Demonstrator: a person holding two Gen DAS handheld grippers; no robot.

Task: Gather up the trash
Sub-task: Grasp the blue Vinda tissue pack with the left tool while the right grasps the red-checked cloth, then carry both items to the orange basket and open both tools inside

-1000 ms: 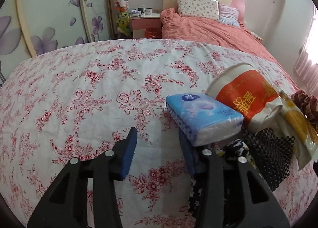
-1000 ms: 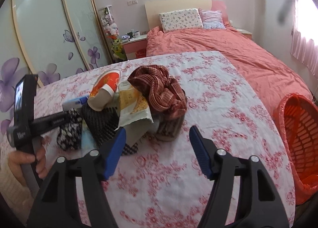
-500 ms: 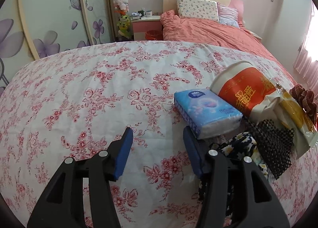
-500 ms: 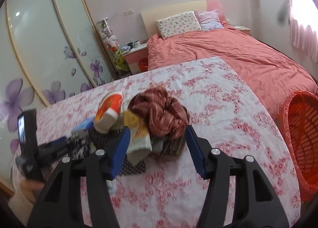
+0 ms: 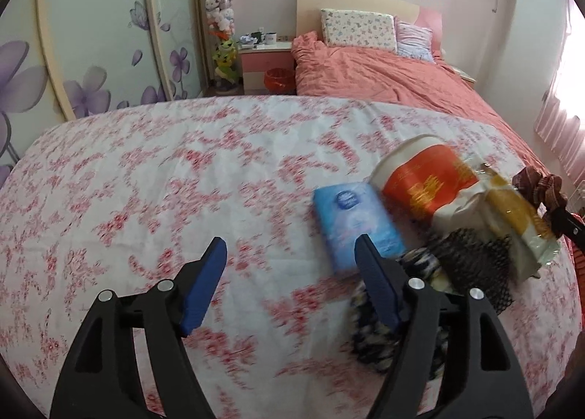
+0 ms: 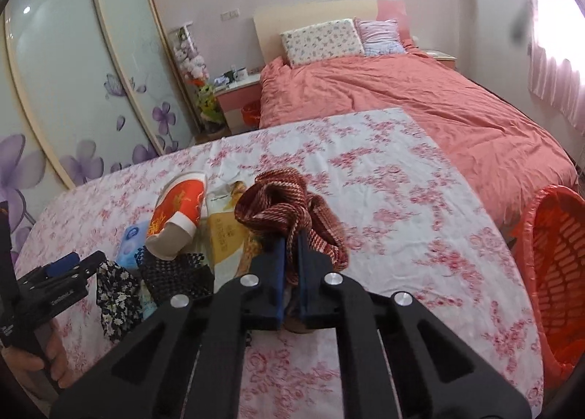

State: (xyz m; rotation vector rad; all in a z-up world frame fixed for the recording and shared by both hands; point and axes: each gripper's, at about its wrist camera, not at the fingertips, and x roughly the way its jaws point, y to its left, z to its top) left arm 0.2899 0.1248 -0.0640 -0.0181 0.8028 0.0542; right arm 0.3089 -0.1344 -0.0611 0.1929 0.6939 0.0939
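The right claw (image 6: 290,254) has just clamped down, its blue pads pinching a fold of the red striped cloth (image 6: 289,207), which bunches just beyond its tips. The left claw (image 5: 289,265) has just been spreading and gapes over bare floral table (image 5: 146,170), nothing between its pads; the blue tissue pack (image 5: 351,221) lies just past its right finger. Farther right stands the orange basket (image 6: 555,265).

Trash pile (image 6: 204,236) on the table (image 6: 402,199) — basket (image 6: 555,272) right of it (bed (image 6: 420,108) behind).
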